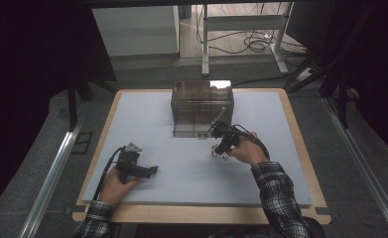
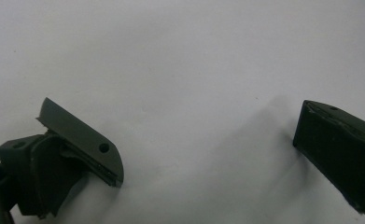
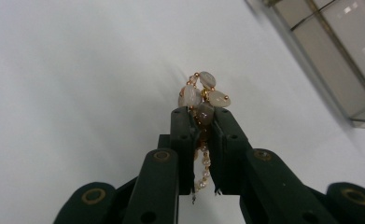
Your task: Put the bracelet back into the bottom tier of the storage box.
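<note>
Fingers of right gripper [image 3: 202, 122] pinch unlabelled beaded bracelet [image 3: 202, 95].

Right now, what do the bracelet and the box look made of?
Bracelet: pale, glossy stone-like beads, possibly glass, with small gold-coloured metal-looking spacers.
Box: clear, brown-tinted plastic or acrylic, probably; you see through its walls and its top reflects light.

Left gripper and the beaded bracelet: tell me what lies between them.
Bare table mat lies between the open left gripper and the beaded bracelet clamped in the right gripper, as the high view shows.
</note>
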Tool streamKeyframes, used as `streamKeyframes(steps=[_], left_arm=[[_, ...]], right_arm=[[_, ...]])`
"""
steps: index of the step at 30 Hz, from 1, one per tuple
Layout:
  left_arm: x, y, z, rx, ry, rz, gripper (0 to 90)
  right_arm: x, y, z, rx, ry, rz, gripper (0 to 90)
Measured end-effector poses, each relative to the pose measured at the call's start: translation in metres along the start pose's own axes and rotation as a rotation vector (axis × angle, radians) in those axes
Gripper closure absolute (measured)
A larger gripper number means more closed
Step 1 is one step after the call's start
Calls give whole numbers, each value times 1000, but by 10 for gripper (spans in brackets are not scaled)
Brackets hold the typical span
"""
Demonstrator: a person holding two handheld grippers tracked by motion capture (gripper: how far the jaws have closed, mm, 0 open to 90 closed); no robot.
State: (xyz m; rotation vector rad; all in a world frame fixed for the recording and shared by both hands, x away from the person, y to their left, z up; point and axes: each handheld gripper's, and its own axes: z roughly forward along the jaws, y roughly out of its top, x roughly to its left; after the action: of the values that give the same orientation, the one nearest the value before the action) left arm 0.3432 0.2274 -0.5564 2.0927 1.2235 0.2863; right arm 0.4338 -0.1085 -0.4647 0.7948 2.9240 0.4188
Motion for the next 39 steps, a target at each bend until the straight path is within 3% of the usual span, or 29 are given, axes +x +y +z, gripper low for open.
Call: streamKeyframes(steps=[21, 39], left_arm=[[0, 0, 0, 0, 0, 3, 0], [0, 0, 0, 0, 0, 3, 0]], right_arm=[[3, 11, -27, -64, -23, -13, 802], [2, 21, -30, -224, -38, 16, 802]])
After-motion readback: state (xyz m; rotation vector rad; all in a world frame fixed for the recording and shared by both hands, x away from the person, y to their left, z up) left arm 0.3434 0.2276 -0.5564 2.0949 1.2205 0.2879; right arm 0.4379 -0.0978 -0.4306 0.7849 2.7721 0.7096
